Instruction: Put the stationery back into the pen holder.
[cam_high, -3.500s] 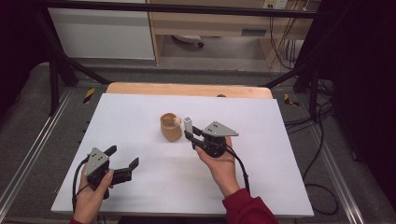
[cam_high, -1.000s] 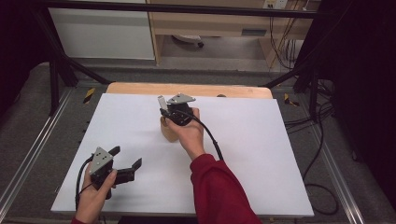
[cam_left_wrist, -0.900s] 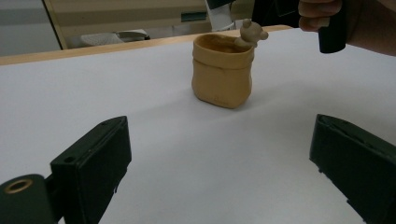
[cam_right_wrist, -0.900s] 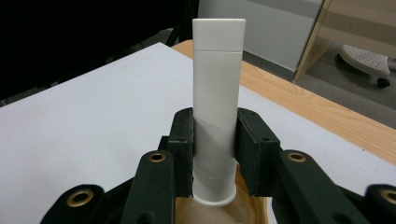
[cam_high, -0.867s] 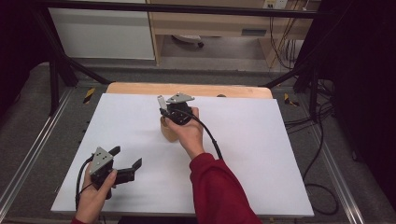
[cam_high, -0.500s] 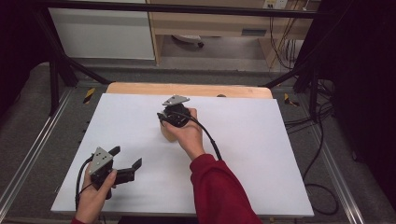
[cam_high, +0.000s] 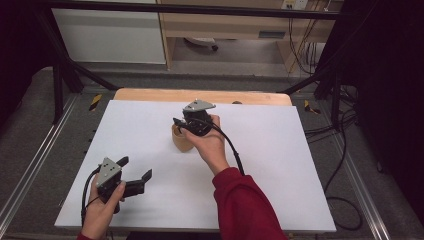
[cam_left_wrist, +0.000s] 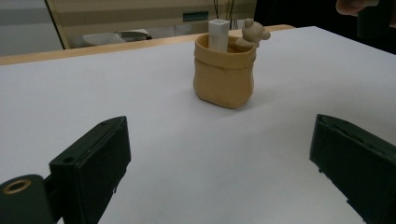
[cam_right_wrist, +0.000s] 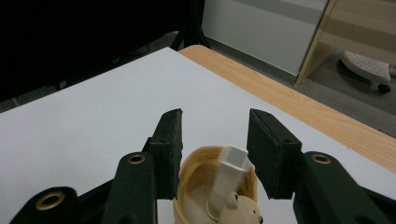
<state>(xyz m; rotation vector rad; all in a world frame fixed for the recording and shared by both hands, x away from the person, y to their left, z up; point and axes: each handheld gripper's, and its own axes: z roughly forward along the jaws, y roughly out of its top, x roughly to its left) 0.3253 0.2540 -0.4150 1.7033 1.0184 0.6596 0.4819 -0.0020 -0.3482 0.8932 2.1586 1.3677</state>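
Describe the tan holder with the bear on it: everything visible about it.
The tan holder is a small sack-shaped cup with a rolled rim, matte like rubber or clay. It stands upright on the white table. A bear figure peeks over its rim; a white square tube leans inside. The right gripper hovers above, jaws apart, not touching.

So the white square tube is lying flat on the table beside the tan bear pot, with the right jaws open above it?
Not quite. The white square tube stands inside the tan bear pot, leaning on its rim, as the right gripper view shows. The right gripper does hover above, jaws open.
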